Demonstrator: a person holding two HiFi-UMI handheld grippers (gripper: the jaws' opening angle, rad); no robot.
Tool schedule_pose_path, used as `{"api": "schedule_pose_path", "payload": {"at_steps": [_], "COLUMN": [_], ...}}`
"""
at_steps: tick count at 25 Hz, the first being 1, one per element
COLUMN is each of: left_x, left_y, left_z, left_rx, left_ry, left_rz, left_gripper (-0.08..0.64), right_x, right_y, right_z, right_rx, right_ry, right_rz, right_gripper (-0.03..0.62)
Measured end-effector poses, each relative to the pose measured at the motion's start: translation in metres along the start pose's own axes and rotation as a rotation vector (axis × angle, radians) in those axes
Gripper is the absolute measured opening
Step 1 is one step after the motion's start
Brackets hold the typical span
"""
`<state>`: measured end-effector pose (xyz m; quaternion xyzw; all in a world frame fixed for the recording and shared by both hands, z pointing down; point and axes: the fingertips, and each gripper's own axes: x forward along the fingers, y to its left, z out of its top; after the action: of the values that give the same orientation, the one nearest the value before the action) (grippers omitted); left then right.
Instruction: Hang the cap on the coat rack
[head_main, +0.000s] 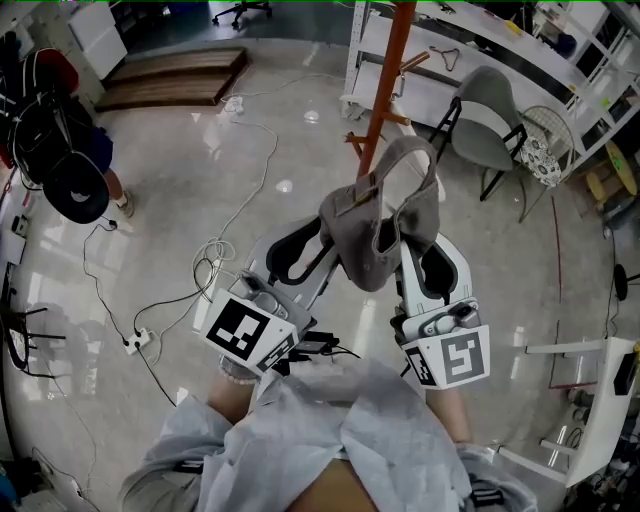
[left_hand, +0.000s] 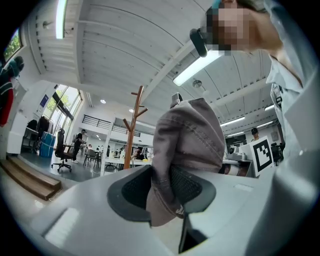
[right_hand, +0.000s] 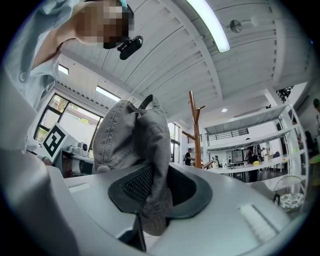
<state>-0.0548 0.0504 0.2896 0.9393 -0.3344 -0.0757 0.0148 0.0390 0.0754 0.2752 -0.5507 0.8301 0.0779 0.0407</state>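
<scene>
Head view: cap (head_main: 385, 215), grey, at frame centre, held up between the two grippers. It is not on a peg.

Left gripper (head_main: 322, 243): comes in from lower left, marker cube (head_main: 245, 335) at its rear. In its own view the jaws (left_hand: 162, 187) are clamped on a fold of the cap (left_hand: 187, 135). The fabric runs down between the dark pads (left_hand: 132, 190) and the crown bulges above them.

Right gripper (head_main: 422, 235): comes in from lower right. In its own view the jaws (right_hand: 155, 192) are pinched on the cap's other edge (right_hand: 132, 135), and a fold hangs down through the gap.

Rack (head_main: 392, 80): orange-brown pole with angled pegs, top centre of the head view, just above the cap in the frame. Contact cannot be judged from this view. In the left gripper view the rack (left_hand: 132, 130) stands left of the cap and well behind it. In the right gripper view it (right_hand: 195, 130) stands right of the cap, also behind.

Surroundings: grey chair (head_main: 490, 110) at upper right. White cables (head_main: 215, 260) loop over the glossy floor at left. Wooden steps (head_main: 175, 78) at upper left.
</scene>
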Motion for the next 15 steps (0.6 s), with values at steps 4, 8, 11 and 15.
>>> {"api": "schedule_pose_path", "payload": {"at_steps": [4, 8, 11, 15], "left_x": [-0.003, -0.005, -0.007, -0.004], "left_y": [0.003, 0.007, 0.009, 0.013], "left_z": [0.003, 0.003, 0.005, 0.006], "left_rx": [0.006, 0.005, 0.007, 0.011], "left_ry": [-0.003, -0.004, -0.003, -0.001], "left_rz": [-0.013, -0.028, -0.038, -0.041], "left_gripper": [0.123, 0.123, 0.123, 0.123], "right_x": [0.002, 0.004, 0.005, 0.011], "right_y": [0.004, 0.008, 0.011, 0.01], "right_z": [0.003, 0.002, 0.003, 0.003], "right_rx": [-0.008, -0.019, -0.022, -0.02], "right_ry": [-0.004, -0.002, 0.0, 0.003], "right_rz": [-0.017, -0.035, -0.043, -0.045], "right_gripper": [0.086, 0.086, 0.086, 0.086]}}
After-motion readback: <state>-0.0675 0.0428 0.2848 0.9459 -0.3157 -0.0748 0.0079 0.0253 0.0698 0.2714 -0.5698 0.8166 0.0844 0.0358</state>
